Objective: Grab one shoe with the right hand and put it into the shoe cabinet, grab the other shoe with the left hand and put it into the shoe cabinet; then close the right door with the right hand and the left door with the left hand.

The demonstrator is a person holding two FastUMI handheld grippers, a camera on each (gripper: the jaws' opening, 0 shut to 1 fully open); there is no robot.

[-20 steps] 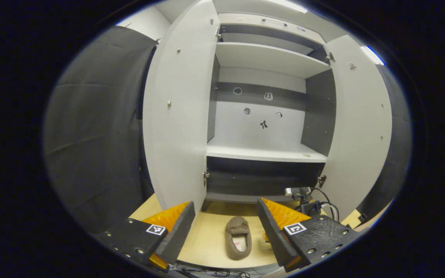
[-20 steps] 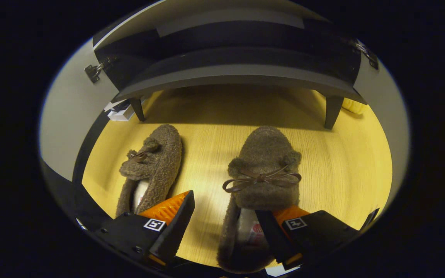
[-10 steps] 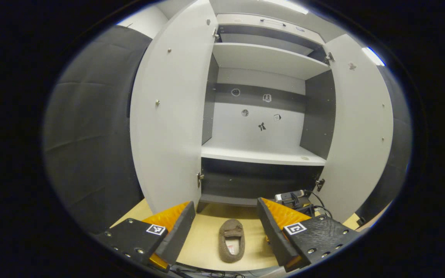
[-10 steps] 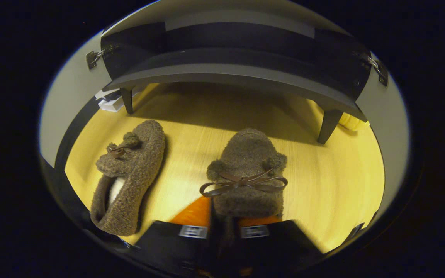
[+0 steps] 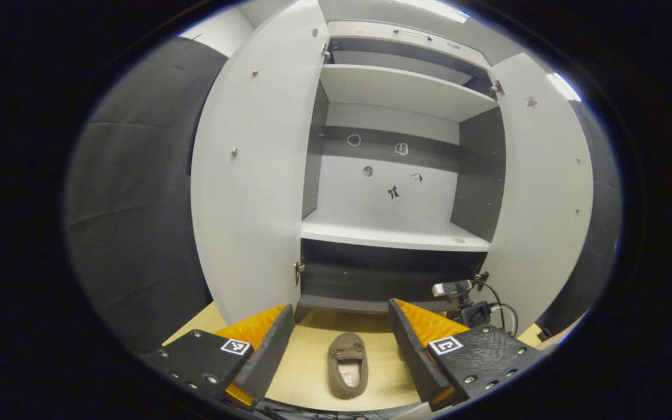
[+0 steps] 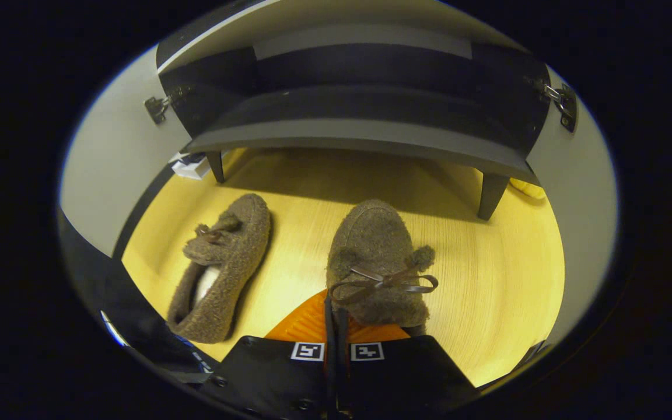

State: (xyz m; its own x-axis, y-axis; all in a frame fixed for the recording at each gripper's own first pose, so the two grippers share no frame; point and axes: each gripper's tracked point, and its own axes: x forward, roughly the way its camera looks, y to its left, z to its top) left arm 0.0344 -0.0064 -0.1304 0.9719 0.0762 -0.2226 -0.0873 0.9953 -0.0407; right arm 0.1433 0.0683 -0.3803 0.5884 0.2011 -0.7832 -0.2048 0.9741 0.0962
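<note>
We are at the first step of four. In the right gripper view the right tool (image 6: 336, 344) has its two fingers drawn together on the heel-side edge of the right-hand slipper (image 6: 378, 262); the fingers all but meet, so we judge a thin pinch of the collar or side wall, not a hold across the whole shoe. We cannot tell whether the slipper's sole has left the wooden floor (image 6: 487, 274); its toe points toward the cabinet base (image 6: 359, 131), just short of it.

The second slipper (image 6: 219, 274) lies on the floor beside the first, apart from it and untouched, toe also toward the cabinet. In the left gripper view it sits on the floor between the fingers of the left tool (image 5: 340, 350), but farther off, near the foot of the cabinet. The left tool's fingers stand wide apart, holding nothing, well back from the shoe cabinet (image 5: 394, 169).

Cabinet state: left door (image 5: 248, 186) and right door (image 5: 540, 192) both swung wide; the shelves (image 5: 394, 236) we can see are bare.

Done: grip on shoe one (our judgement). Left: lift and place shoe one, grab and place shoe two with the left tool, shut right door, shut left door.

Risk note: a fuzzy, soft edge may slip from so narrow a pinch.
</note>
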